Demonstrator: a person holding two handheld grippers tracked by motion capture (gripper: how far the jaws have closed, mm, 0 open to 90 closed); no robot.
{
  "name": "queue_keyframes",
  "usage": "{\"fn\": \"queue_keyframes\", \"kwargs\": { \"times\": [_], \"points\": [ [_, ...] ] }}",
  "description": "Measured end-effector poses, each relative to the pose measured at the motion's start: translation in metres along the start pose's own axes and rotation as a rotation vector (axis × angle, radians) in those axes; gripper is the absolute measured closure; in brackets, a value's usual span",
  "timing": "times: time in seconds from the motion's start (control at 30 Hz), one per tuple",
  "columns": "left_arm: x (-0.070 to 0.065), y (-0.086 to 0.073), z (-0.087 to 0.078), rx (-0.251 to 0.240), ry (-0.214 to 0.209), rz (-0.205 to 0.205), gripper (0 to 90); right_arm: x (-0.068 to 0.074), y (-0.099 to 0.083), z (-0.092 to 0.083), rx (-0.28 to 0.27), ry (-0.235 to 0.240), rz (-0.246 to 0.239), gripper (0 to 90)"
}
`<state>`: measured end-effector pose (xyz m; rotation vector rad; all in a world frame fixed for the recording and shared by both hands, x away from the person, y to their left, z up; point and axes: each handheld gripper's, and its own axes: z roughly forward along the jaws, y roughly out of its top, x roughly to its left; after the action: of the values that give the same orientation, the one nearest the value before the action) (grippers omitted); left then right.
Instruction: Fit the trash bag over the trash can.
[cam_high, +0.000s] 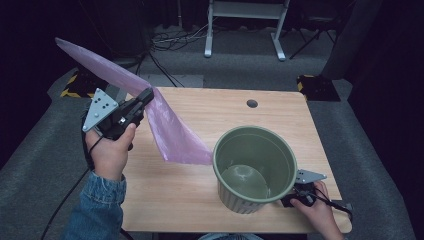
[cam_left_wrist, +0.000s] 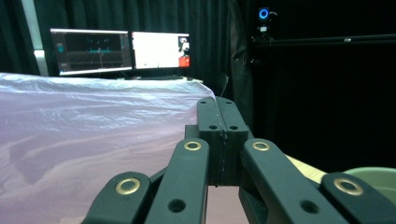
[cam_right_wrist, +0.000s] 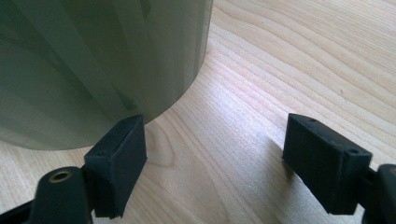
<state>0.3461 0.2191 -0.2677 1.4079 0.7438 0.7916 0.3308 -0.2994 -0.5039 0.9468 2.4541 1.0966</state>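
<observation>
High view: a pink plastic bag (cam_high: 165, 125) is held aloft by the left gripper (cam_high: 145, 97), its jaws pressed together on a pinch of the film, while the sheet trails down from the jaws to the worktop (cam_high: 190, 200) just beside a green ribbed bin (cam_high: 252, 167). In the left gripper view the bag (cam_left_wrist: 84, 140) is seen spread to one side of the closed jaws. The right gripper (cam_right_wrist: 215, 163) is kept low beside the bin (cam_right_wrist: 93, 65), jaws apart, one pad just at the bin's wall and nothing clamped between them. For the bag to be fitted well, the bin would best be steadied and the film's mouth opened above the rim before being lowered.
</observation>
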Motion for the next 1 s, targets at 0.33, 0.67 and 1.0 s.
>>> {"fn": "queue_keyframes", "kwargs": {
  "times": [0.33,0.67,1.0],
  "points": [
    [-0.011,0.024,0.008,-0.025,-0.040,0.048,90.0,0.000,0.000,0.000,-0.001,-0.001,0.001,21.5],
    [-0.021,0.041,0.021,0.005,-0.133,0.070,90.0,0.000,0.000,0.000,-0.001,-0.003,0.002,21.5],
    [-0.022,0.056,0.035,0.075,-0.309,0.119,90.0,-0.001,0.000,0.000,0.000,-0.005,0.002,21.5]
  ]
}}
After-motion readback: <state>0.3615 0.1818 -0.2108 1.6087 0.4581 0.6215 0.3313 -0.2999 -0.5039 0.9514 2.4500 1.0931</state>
